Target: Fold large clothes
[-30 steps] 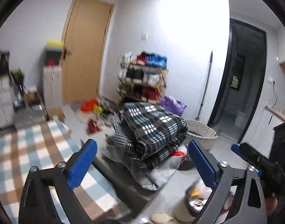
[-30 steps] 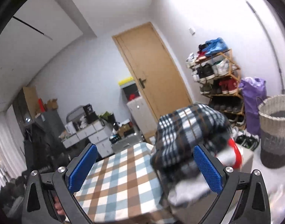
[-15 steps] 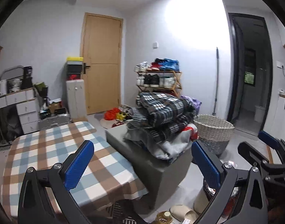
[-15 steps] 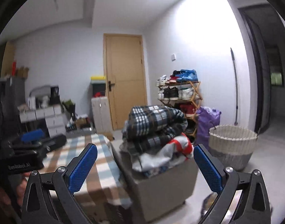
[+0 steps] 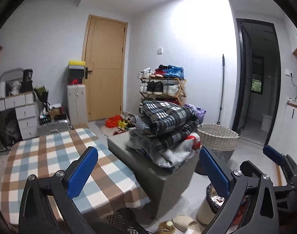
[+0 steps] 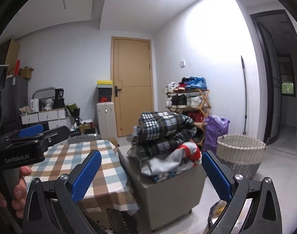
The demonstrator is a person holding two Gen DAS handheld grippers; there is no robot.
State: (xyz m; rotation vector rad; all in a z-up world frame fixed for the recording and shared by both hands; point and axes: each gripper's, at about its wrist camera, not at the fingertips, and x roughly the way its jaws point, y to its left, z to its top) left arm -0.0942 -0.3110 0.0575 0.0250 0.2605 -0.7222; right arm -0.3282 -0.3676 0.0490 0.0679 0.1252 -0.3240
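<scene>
A pile of clothes (image 5: 166, 128), topped by a dark plaid garment (image 6: 164, 128) over grey, white and red items, sits on a grey box-shaped stool (image 5: 164, 177). The stool stands to the right of a table with a checked blue, brown and white cloth (image 5: 51, 156). My left gripper (image 5: 148, 171) is open and empty, held back from the pile. My right gripper (image 6: 150, 175) is open and empty, also short of the pile. The right gripper shows at the right edge of the left wrist view (image 5: 275, 161), and the left gripper at the left of the right wrist view (image 6: 29, 138).
A woven laundry basket (image 5: 216, 138) stands on the floor right of the stool, a purple bag (image 6: 216, 130) and a shoe rack (image 5: 162, 85) behind. A bin (image 5: 216, 200) and slippers (image 5: 185, 222) lie near the stool. Drawers (image 5: 18, 113) stand at the left wall.
Both grippers have pulled back and away from the clothes pile, which now looks smaller and farther. Both stay open and empty.
</scene>
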